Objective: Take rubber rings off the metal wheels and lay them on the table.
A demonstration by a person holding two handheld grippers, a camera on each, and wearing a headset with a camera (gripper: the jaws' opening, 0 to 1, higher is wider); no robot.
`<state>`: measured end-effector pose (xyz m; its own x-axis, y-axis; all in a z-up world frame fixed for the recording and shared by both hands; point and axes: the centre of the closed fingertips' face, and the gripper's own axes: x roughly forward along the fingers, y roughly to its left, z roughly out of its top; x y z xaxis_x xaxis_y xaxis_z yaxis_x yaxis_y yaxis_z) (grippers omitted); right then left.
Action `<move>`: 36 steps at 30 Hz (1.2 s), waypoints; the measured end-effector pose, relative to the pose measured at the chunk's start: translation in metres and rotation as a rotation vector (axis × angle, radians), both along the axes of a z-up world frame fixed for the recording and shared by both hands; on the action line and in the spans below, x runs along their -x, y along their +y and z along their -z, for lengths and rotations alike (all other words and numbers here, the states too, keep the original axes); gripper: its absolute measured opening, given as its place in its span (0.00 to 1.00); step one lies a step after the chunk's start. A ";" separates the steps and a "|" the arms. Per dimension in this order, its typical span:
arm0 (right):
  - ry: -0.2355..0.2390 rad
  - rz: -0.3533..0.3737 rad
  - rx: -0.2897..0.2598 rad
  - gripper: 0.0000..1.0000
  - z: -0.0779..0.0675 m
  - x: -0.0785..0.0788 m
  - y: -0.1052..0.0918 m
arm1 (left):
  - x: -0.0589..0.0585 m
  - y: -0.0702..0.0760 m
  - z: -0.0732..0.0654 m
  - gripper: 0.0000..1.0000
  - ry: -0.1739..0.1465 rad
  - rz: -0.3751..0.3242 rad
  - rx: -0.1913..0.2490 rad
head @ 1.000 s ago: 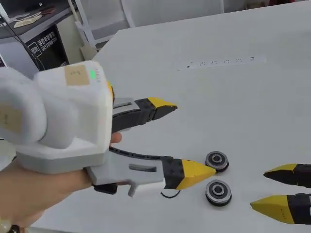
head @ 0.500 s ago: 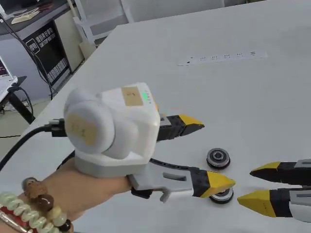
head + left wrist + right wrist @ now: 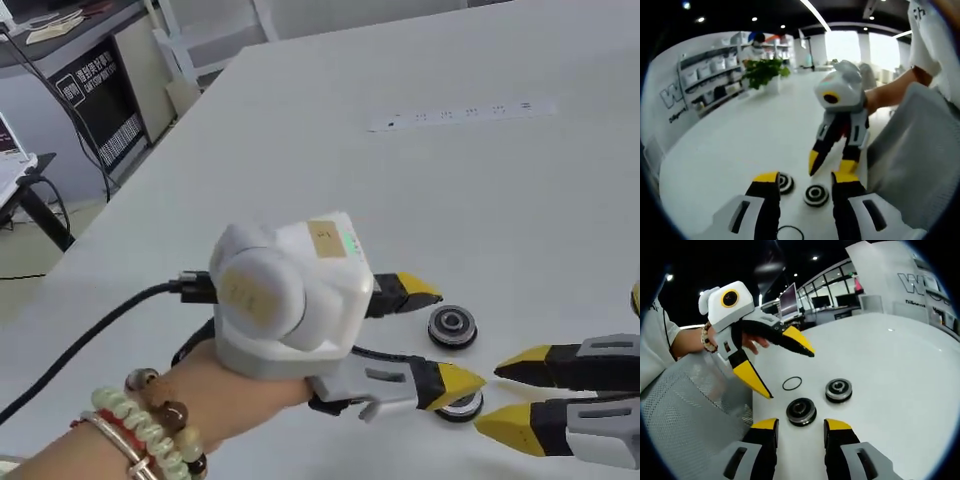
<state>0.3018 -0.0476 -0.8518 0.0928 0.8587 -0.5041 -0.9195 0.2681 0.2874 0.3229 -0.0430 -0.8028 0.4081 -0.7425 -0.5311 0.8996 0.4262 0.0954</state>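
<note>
Two metal wheels with black rubber rims lie on the white table: a far wheel and a near wheel, which my left gripper's lower jaw half hides. My left gripper is open, its yellow tips on either side of the far wheel. My right gripper is open too, pointing at the near wheel from the right. In the left gripper view both wheels lie just past the open jaws. A loose black rubber ring lies flat behind the wheels.
A white power strip lies far back on the table. A black cable trails from the left gripper over the table's left part. The table's left edge drops off toward shelves and a stand.
My left gripper has come down and to the right, and its jaws now reach the wheels. The right gripper has edged left toward the near wheel. The loose ring is now hidden in the head view.
</note>
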 end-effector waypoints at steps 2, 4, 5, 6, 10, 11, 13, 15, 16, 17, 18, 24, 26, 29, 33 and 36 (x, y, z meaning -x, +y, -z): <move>-0.011 -0.007 0.011 0.32 0.003 0.000 0.000 | 0.004 -0.001 0.011 0.36 0.037 -0.002 -0.002; -0.020 -0.010 0.027 0.31 0.005 -0.001 0.000 | 0.006 -0.002 0.017 0.35 0.039 0.006 -0.013; -0.026 -0.015 0.036 0.30 0.007 -0.001 -0.001 | 0.007 -0.002 0.020 0.34 0.041 0.011 -0.023; -0.029 -0.019 0.039 0.30 0.008 0.000 -0.001 | 0.007 -0.001 0.021 0.33 0.044 0.008 -0.023; -0.027 -0.032 0.042 0.29 0.009 0.001 0.000 | 0.005 0.003 0.028 0.31 0.069 -0.010 -0.021; -0.028 -0.034 0.044 0.29 0.010 0.001 0.000 | 0.005 0.004 0.029 0.31 0.070 -0.015 -0.023; -0.032 -0.039 0.046 0.28 0.011 0.000 0.001 | 0.004 0.005 0.030 0.30 0.072 -0.024 -0.022; -0.035 -0.041 0.046 0.28 0.011 0.000 0.002 | 0.004 0.005 0.030 0.28 0.079 -0.029 -0.017; -0.038 -0.043 0.045 0.27 0.011 -0.001 0.003 | 0.004 0.004 0.031 0.28 0.084 -0.032 -0.010; -0.041 -0.045 0.046 0.27 0.012 -0.001 0.004 | 0.004 0.004 0.031 0.27 0.087 -0.032 -0.007; -0.046 -0.050 0.048 0.26 0.012 -0.001 0.004 | 0.004 0.003 0.032 0.25 0.090 -0.032 -0.004; -0.065 -0.060 0.052 0.23 0.013 -0.001 0.004 | 0.005 0.004 0.037 0.22 0.097 -0.033 -0.017; -0.070 -0.062 0.051 0.22 0.013 -0.001 0.004 | 0.004 0.006 0.039 0.21 0.110 -0.050 -0.020; -0.077 -0.061 0.050 0.20 0.013 -0.002 0.005 | 0.005 0.005 0.042 0.20 0.116 -0.047 -0.026; -0.086 -0.057 0.049 0.18 0.013 -0.003 0.005 | 0.008 0.004 0.046 0.19 0.123 -0.043 -0.036; -0.086 -0.056 0.047 0.17 0.013 -0.003 0.005 | 0.008 0.005 0.046 0.17 0.131 -0.045 -0.033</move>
